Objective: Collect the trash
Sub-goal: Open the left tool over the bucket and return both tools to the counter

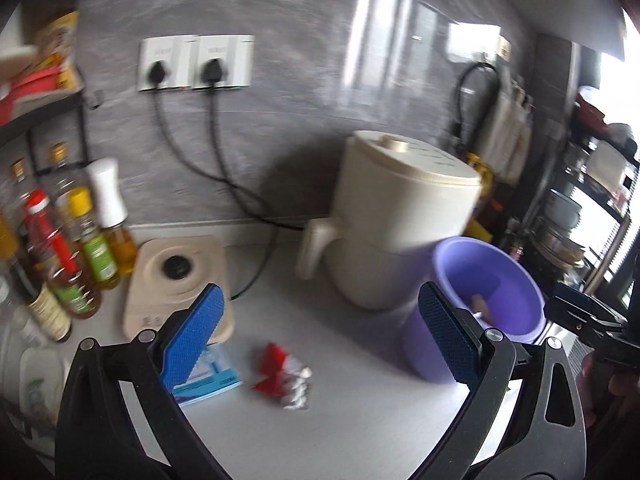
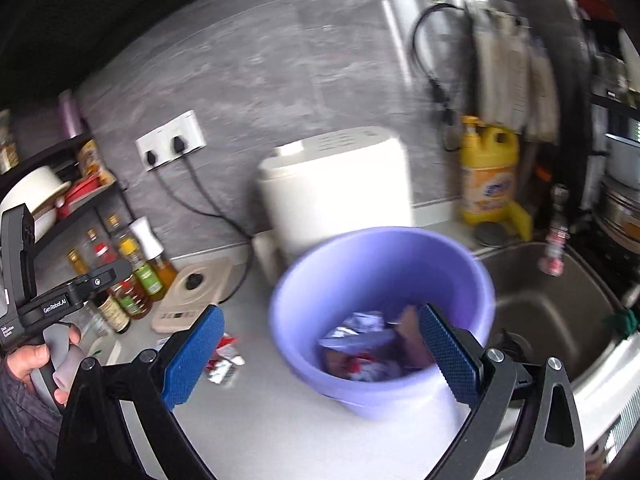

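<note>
counter: pale grey worktop (image 1: 304, 432) against a grey stone-look wall, carrying everything below
sink: dark metal basin (image 2: 548, 312) sunk in the counter to the right of the bucket
appliance: cream plastic cooker with a round lid and side handle (image 1: 404, 216), just behind the bucket, cord running to the wall sockets (image 1: 196, 62)
bucket: lilac plastic tub (image 2: 380, 276), upright on the counter, blurred; silvery and red crumpled wrappers (image 2: 360, 344) lying in its bottom
detergent: yellow plastic jug with a handle (image 2: 488, 172), standing behind the sink
base plate: beige square appliance base with a black centre knob (image 1: 176, 280), left of the cooker
bottles: cluster of glass oil and sauce bottles (image 1: 72, 248) at the far left, beside the base plate
leaflet: blue and white paper (image 1: 212, 376) flat on the counter, partly behind the left finger pad
loose trash: red and silver crumpled wrapper (image 1: 282, 376) on the counter, left of the bucket and apart from it, just beside the leaflet
left gripper (image 1: 320, 340): blue pads spread wide, nothing between them, above the loose wrapper
right gripper (image 2: 320, 356): blue pads spread wide, nothing gripped, over the near rim of the bucket
</note>
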Motion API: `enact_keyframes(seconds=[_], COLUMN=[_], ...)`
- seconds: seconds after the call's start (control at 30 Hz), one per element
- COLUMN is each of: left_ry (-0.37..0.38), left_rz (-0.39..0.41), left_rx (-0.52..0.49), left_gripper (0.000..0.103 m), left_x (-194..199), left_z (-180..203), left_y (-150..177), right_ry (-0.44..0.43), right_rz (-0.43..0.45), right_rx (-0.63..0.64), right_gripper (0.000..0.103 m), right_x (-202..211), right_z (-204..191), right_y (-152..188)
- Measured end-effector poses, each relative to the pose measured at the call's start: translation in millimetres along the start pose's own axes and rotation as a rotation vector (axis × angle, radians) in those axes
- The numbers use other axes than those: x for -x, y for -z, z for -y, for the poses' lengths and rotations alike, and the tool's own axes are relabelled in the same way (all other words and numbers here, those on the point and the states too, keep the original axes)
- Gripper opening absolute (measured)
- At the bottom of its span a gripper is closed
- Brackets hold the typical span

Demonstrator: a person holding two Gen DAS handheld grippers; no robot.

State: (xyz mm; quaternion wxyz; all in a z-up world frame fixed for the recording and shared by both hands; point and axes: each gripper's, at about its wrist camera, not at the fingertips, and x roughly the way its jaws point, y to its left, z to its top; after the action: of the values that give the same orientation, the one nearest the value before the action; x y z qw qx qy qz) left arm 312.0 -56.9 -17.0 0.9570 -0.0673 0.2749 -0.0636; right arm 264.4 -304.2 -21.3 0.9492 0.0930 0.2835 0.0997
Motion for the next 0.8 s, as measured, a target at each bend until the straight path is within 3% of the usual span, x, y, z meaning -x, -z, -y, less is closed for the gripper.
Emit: enact_keyframes(seconds=[0.27,0.57,0.7,0.8], left_ry=[-0.1,-0.139,-0.133,-0.112], left_rz=[0.009,-0.009,-0.036,-0.069], left_rx=[0.058,0.093,0.104,0.1], left_gripper=[0.097,0.097,0.096,0.089], left_x=[23.2,34.6,28.6,19.7], left_z=[-47.2,-80.1,-90.9,-96.5], left_y=[10.5,24.3,32.0,37.9], right_ry=[-0.091,-0.198,-0.23,-0.226], right_rz=[-0.027,-0.077,-0.123,-0.159], right_rx=[0.08,0.198,0.232,0.231], right_gripper=[0.095,0.095,0.087,0.08], right_x=[-30.2,-55.1,-66.2,-73.6], right_z=[-44.6,-95.8,-112.6,-116.3], right_y=[1.3,8.3,18.1,26.8])
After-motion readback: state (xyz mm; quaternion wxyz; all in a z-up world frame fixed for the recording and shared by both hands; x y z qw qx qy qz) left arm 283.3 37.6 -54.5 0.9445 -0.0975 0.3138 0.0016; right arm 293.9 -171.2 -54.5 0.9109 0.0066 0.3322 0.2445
